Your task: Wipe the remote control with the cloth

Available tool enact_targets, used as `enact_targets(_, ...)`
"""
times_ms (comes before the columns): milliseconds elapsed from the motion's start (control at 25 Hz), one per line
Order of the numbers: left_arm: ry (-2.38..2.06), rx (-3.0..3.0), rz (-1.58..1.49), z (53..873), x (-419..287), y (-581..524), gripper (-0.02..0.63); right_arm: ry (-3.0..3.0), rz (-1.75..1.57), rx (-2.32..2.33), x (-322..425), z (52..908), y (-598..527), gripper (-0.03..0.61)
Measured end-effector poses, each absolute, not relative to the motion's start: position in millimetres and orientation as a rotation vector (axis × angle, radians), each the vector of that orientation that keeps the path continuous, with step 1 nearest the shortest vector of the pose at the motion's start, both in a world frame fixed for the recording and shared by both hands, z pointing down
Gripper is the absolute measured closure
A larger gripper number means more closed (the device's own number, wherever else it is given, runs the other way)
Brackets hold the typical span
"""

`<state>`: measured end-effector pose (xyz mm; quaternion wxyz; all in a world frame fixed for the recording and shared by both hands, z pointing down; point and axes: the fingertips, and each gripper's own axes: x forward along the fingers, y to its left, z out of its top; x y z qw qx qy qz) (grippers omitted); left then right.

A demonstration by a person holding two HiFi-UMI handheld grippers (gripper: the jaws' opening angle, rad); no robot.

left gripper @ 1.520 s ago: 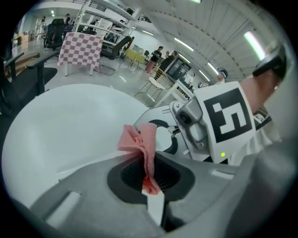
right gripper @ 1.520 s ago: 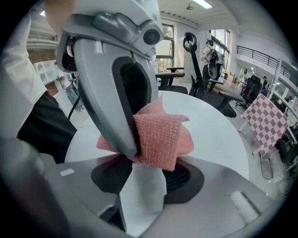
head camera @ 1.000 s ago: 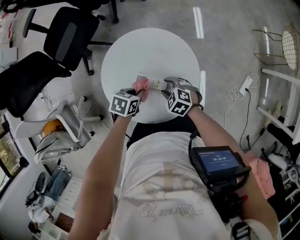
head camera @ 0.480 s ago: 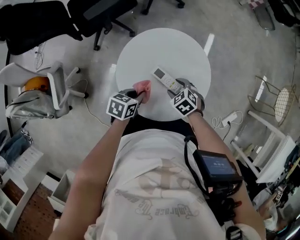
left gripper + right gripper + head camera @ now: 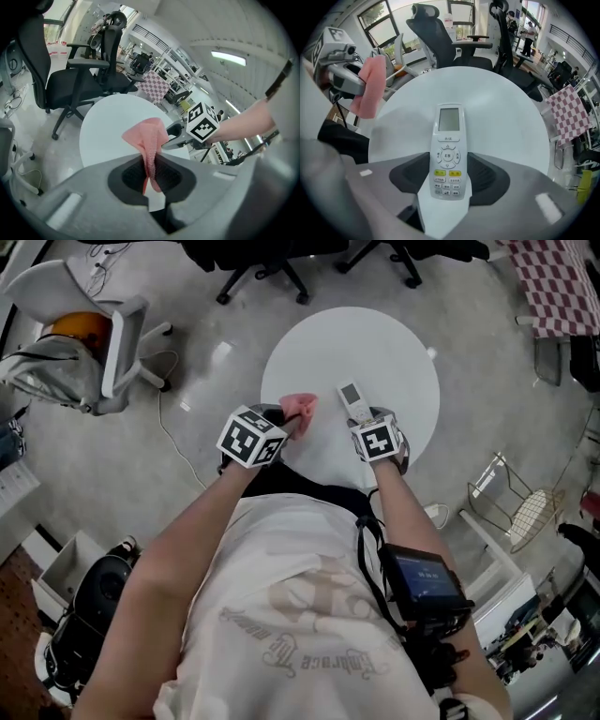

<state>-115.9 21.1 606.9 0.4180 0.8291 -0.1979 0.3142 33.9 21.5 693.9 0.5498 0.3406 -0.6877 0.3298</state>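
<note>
Right claw (image 5: 450, 174) newly-open round "E享" remote (image 5: 448, 145)

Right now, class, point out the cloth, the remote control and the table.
cloth (image 5: 148, 136): left gripper view, its bunched upper fold.
remote control (image 5: 449, 118): right gripper view, its screen.
table (image 5: 375, 343): head view, bare top.
</note>
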Motion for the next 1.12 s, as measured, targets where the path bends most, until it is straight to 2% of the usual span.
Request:
enact_targets(200,-0.512,2.056,0.759,613,-136,23,0.595,-1.609,0.834,0.787,30,700,22,0.319)
enact_targets(440,-0.465,2.045,0.702,608,-137,21,0.595,-1.687,1.145,0.948,32,691,29,0.321)
enact_targets(920,-0.390,1.947,0.508,601,-92,35,0.594,-1.948,1.861,1.112,37,657,38,0.324)
enact_targets(1120,-0.351,1.839,0.371,605,-68,48,0.594,-2.093,2.010,1.124,36,643,34,0.327)
